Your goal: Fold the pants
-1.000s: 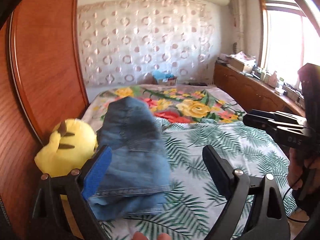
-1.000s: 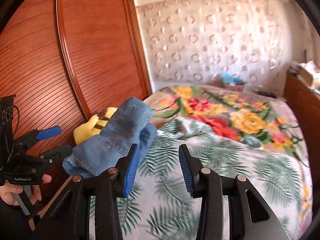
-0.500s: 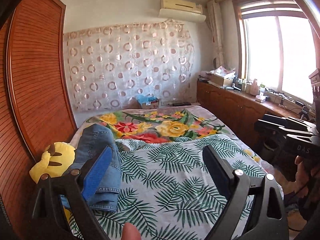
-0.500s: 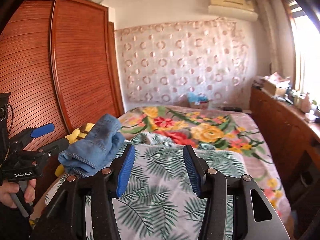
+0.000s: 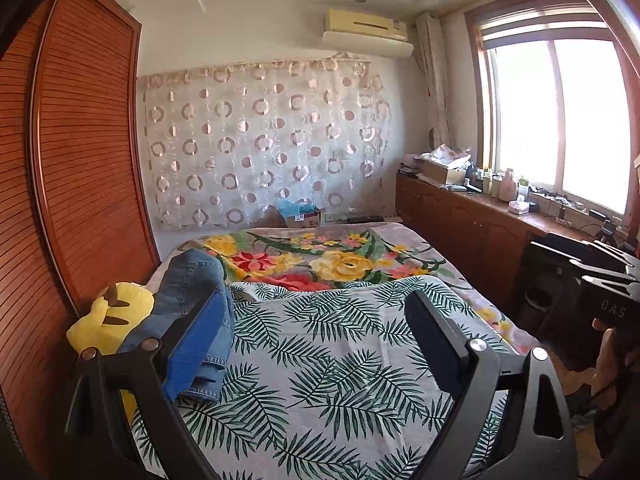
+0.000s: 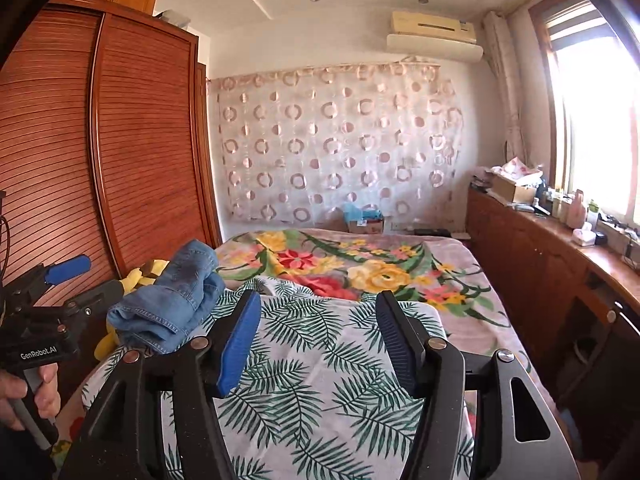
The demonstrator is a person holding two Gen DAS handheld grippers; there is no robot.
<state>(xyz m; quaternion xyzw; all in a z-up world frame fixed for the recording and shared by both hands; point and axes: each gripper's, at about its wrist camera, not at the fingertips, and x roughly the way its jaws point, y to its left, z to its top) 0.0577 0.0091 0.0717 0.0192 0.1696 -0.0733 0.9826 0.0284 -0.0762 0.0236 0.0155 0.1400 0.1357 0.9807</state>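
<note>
Folded pants [image 5: 188, 300] on bed [image 5: 320, 380], seemingly against plush [image 5: 116, 316]; tools apart.

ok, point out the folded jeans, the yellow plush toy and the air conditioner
folded jeans [image 6: 172, 300]: right wrist view, middle of the top denim layer
yellow plush toy [image 5: 116, 312]: left wrist view, its face
air conditioner [image 5: 366, 34]: left wrist view, front panel

Left of the jaws, the pants [image 5: 188, 304] are faded blue denim, the plush toy [image 5: 108, 318] yellow with dark marks. Under the jaws the sheet [image 5: 332, 364] is white with green fern leaves; beyond them the blanket [image 5: 320, 256] shows red and yellow flowers.
</note>
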